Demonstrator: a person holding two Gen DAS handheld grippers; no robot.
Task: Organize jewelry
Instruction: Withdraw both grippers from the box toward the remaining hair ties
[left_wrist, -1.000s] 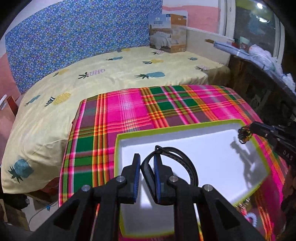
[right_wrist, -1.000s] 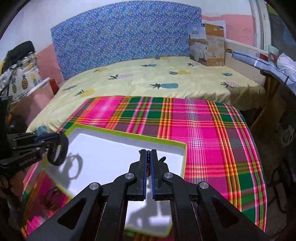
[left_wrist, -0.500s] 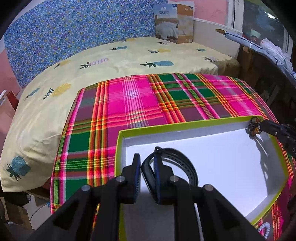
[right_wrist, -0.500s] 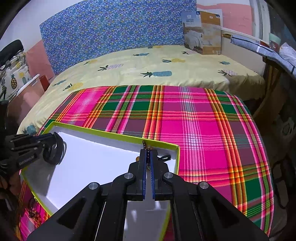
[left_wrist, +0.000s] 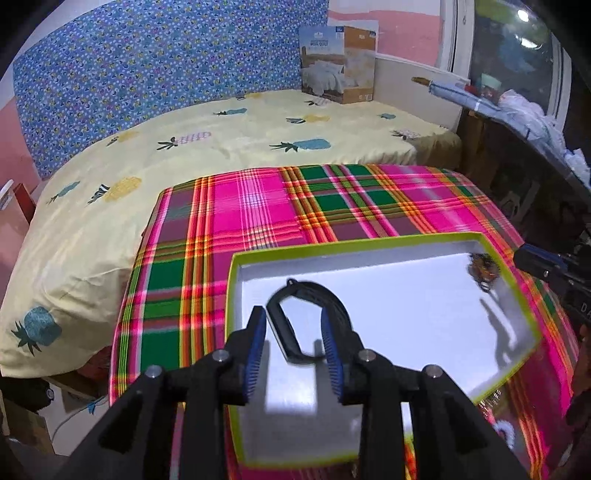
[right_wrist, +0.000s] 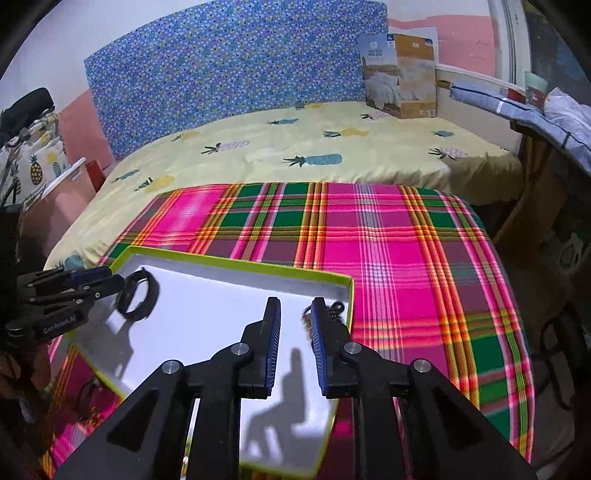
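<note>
- Left wrist view: left claw (left_wrist: 295, 343) hangs over the near-left part of the shallow white box with the lime-green rim (left_wrist: 369, 245), which sits on the pink-and-green plaid cloth over the tabletop (left_wrist: 258, 206).
- Black looped wristband (left_wrist: 306, 314) sits between the left claw's blue pads (left_wrist: 255, 350). Jaws have just been opening and now stand fairly wide; a gap shows on the left side, while the strap lies against or just beside the right pad. No squeeze visible. Judged released onto the box floor.
- Right wrist view: right claw (right_wrist: 295, 347) is over the box's far-right corner. Jaws have just been opening, now a moderate gap with nothing pressed between the pads.
- Small dark-and-gold beaded piece (left_wrist: 484, 271) lies in that corner close to the green rim, just beyond the right claw's tips. Exact type too blurred to tell.
- Step in hand, as judged: letting both pieces go inside the box.
- To do it well: keep the jaws apart and draw each claw straight back and up, so no pad drags the strap or snags the beads.
- Watch the wristband; its loop could catch on the right pad and lift.
- More jewellery (left_wrist: 504, 430) shows on the cloth at the box's near edge, likely next.
</note>
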